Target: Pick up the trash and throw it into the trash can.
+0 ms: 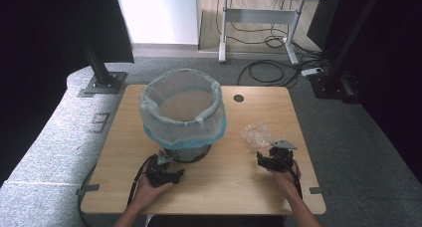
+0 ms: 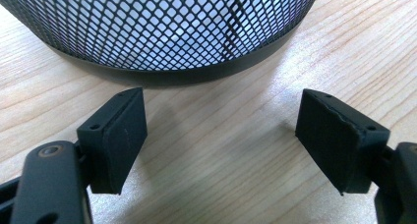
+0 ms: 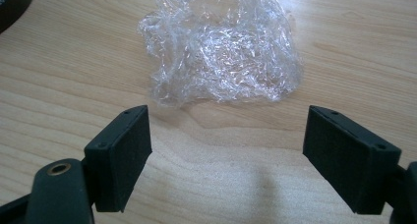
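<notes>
A black mesh wastebasket lined with a pale plastic bag stands on the wooden table, left of centre. A crumpled wad of clear plastic wrap lies to its right. My right gripper is open just short of the wrap, with nothing between its pads. My left gripper rests low at the basket's foot, also open and empty. Straight ahead of it is the basket's mesh wall, apart from the left gripper.
A small dark grommet sits in the table's far edge. A grey felt-covered bench runs along the left. Black stand bases and loose cables lie on the carpet beyond, with a white desk at the back.
</notes>
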The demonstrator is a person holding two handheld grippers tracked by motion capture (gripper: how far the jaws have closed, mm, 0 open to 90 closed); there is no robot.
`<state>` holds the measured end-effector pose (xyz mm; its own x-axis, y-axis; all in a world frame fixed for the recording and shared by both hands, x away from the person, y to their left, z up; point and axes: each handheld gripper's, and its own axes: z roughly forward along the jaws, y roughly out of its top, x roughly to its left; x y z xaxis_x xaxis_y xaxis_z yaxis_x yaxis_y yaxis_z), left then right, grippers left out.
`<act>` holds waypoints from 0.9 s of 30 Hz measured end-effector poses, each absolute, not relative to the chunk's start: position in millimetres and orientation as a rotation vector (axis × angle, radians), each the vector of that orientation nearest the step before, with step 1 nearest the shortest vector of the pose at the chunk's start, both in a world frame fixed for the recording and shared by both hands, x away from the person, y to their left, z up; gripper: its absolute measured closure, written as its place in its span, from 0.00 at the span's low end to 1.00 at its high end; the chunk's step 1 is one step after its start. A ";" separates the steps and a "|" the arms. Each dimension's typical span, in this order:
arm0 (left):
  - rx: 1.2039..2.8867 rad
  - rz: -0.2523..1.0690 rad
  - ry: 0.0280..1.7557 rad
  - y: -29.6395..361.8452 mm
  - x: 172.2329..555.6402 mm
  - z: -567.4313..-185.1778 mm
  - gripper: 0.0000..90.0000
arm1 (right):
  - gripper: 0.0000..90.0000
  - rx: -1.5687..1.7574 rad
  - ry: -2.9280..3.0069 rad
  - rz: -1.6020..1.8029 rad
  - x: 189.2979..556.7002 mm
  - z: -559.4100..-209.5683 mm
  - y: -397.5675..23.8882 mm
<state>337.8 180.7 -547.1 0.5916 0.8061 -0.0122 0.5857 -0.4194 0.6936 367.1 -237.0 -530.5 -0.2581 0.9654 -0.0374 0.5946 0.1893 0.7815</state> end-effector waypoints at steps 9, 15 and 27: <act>2.155 0.426 1.096 179.6 337.9 -547.1 0.22 | 0.22 1.460 1.929 0.901 373.2 -534.5 -235.2; 2.158 0.426 1.093 179.4 337.9 -547.1 0.22 | 0.25 1.440 1.931 0.916 376.9 -535.8 -232.7; 2.159 0.424 1.091 179.0 338.0 -547.1 0.22 | 0.46 1.406 1.978 0.968 389.1 -537.9 -219.8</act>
